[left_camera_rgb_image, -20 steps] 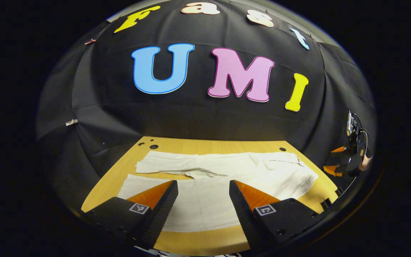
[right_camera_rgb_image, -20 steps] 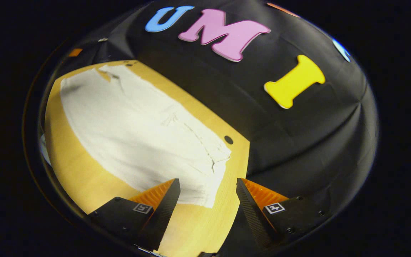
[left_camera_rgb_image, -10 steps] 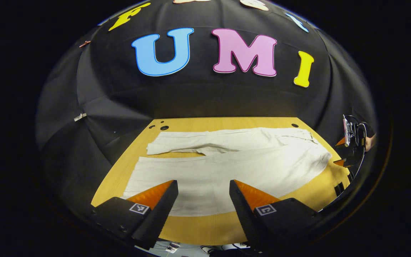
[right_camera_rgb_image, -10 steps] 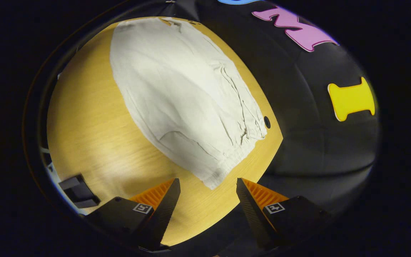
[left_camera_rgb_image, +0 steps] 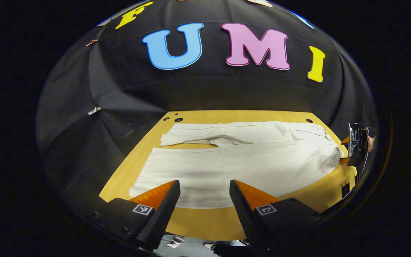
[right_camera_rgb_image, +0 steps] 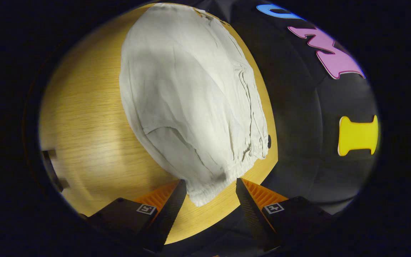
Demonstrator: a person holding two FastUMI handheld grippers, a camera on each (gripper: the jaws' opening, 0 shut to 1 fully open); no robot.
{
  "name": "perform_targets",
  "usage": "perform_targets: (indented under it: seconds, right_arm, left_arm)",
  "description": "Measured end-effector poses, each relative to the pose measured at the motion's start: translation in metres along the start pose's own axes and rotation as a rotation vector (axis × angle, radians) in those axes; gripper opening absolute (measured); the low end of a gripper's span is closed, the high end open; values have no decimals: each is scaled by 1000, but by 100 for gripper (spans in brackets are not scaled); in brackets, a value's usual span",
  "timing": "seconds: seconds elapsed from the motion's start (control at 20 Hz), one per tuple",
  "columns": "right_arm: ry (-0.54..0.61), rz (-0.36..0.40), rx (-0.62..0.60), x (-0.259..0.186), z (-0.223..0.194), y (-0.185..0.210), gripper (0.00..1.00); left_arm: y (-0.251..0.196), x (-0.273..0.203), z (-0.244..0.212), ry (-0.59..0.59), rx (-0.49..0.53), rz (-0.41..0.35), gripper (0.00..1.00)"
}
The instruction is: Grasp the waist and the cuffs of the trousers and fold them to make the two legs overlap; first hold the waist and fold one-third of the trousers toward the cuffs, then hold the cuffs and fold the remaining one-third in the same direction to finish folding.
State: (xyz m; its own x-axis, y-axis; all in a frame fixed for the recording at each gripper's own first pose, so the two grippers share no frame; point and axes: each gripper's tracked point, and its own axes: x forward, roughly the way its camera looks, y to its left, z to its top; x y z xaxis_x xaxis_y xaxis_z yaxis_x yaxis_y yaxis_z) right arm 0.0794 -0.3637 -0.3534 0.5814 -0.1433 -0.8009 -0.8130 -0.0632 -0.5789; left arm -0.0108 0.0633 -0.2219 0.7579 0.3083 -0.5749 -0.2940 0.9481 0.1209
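Both grippers stand open, nothing clamped. Left gripper (left_camera_rgb_image: 204,192) hovers above the near table edge, over the near leg's long side. Right gripper (right_camera_rgb_image: 209,191) is at the waist end, the waistband corner (right_camera_rgb_image: 205,191) lying between its spread jaws — whether either finger touches the fabric, can't tell.

Trousers (left_camera_rgb_image: 241,166) lie flat on the wooden table (left_camera_rgb_image: 205,223), cuffs left, waist right, legs still apart with bare wood between them. Fabric looks light, thin and limp — it'll drape and wrinkle, so I'd pinch the gathered waistband and the cuff hems, where it's thicker.

Bare table strip along the near edge gives approach room. Far side is tight: the far leg runs close to the far edge and the booth wall (left_camera_rgb_image: 205,92).
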Motion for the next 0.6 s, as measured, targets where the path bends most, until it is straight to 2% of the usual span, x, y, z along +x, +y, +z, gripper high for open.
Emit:
perform_targets:
  seconds: [0.1,0.25,0.3,0.4,0.45,0.5,0.55,0.6]
  right_arm:
    - [14,17,-13,6,3,2,91]
    - [39,58,33,13,3,4,78]
    - [56,80,44,16,1,7,64]
    - [70,93,31,18,3,9,44]
    - [85,92,23,20,1,10,43]
    - [89,89,15,20,2,9,33]
    - [91,80,10,19,3,8,31]
    - [105,85,6,18,3,8,17]
  left_arm:
    - [14,1,-10,21,9,34,89]
    - [39,3,-28,58,47,75,94]
    - [49,5,-35,72,59,86,94]
    - [69,13,-50,114,92,104,94]
    - [83,15,-56,138,124,134,94]
    - [94,18,-61,160,157,150,94]
    - [102,26,-66,172,190,150,94]
    - [110,32,-69,184,227,145,92]
